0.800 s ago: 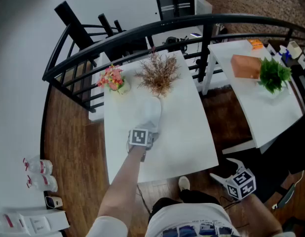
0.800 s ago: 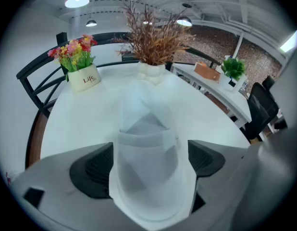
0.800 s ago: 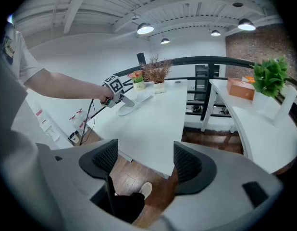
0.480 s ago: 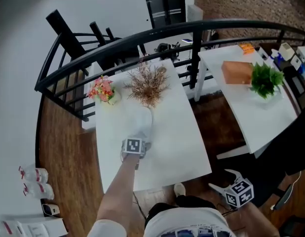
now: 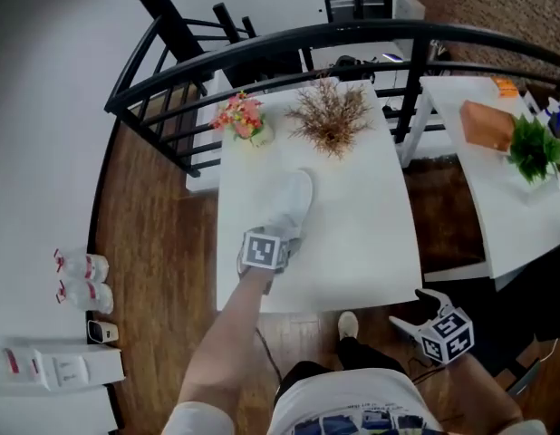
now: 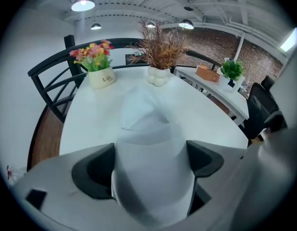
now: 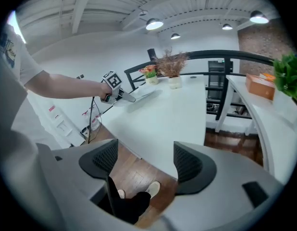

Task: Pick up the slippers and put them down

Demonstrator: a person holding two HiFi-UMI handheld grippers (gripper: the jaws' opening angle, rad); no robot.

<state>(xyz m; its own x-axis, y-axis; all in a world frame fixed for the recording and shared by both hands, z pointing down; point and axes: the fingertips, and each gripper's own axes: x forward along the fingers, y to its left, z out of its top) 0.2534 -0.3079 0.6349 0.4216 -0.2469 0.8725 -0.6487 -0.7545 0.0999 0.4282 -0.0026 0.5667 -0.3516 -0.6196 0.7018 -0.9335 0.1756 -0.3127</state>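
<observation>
Item one: white slipper [image 5: 294, 202], heel end clamped between the fingers of our left gripper [image 5: 276, 236]. Its toe points toward the far edge of the white desk [image 5: 362, 243]; we cannot tell whether its sole touches the desk.

Item two: our right gripper [image 5: 414, 312], fingers apart with nothing between them, held off the desk's near right corner above the wooden floor [image 5: 162, 243].

Also listed, at the desk's far edge: a pot of pink and yellow flowers [image 5: 245, 121] and, beside it, a vase of dried brown grass [image 5: 331, 120].
</observation>
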